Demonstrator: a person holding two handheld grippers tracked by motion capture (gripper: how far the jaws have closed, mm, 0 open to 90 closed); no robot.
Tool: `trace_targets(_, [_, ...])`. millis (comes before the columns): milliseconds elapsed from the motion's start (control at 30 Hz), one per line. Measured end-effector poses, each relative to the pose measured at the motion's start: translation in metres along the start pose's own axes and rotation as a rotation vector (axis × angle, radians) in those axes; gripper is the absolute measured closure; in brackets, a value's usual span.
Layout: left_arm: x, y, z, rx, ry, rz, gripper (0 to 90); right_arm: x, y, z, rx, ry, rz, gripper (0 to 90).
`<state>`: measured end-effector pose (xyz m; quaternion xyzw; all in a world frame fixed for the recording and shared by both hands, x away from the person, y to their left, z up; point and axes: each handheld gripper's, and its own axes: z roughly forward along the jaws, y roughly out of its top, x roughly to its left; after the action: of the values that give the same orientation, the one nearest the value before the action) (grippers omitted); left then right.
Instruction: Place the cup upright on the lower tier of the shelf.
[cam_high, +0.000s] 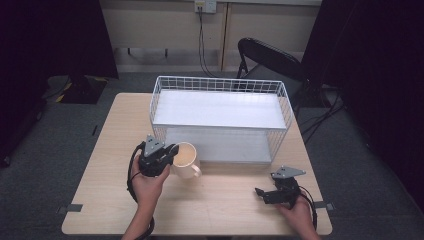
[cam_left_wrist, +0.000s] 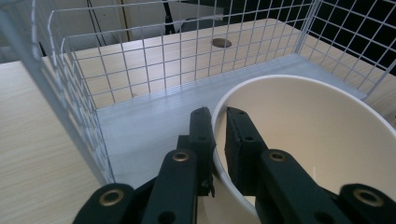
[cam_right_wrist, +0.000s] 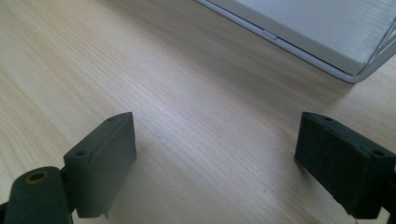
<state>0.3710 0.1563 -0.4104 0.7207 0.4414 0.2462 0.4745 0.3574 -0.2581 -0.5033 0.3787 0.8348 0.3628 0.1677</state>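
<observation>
Cream mug (cam_high: 185, 159) seen at the open front of the white wire rack (cam_high: 220, 85), just at the edge of the lower shelf (cam_left_wrist: 154, 126), handle turned toward the person's side. Whether it rests on the tabletop (cam_high: 100, 175) or is lifted slightly cannot be told.

Mug gripped by its rim: in the left gripper view one jaw is set outside the wall and one inside, pads pressed on the thin ceramic. The left hand-held gripper (cam_high: 161, 152) is thus closed on the mug. A rim pinch is judged to have been chosen so the mug stays upright and can be slid in under the upper shelf (cam_high: 220, 107).

Mouth of the mug is pointed up; nothing noted inside.

Right hand-held gripper (cam_high: 267, 194) is held low over bare tabletop near the front right corner of the rack, well apart from the mug, jaws spread wide with nothing between them. It is judged to be parked clear of the left hand's path.
</observation>
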Motion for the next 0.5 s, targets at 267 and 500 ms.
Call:
trace_targets(267, [-0.006, 0.005, 0.009, -0.008, 0.011, 0.003, 81.6, 0.0, 0.0, 0.0, 0.0, 0.0, 0.0, 11.8])
trace_targets(500, [-0.012, 0.008, 0.02, -0.012, 0.023, -0.004, 81.6, 0.0, 0.0, 0.0, 0.0, 0.0, 0.0, 11.8])
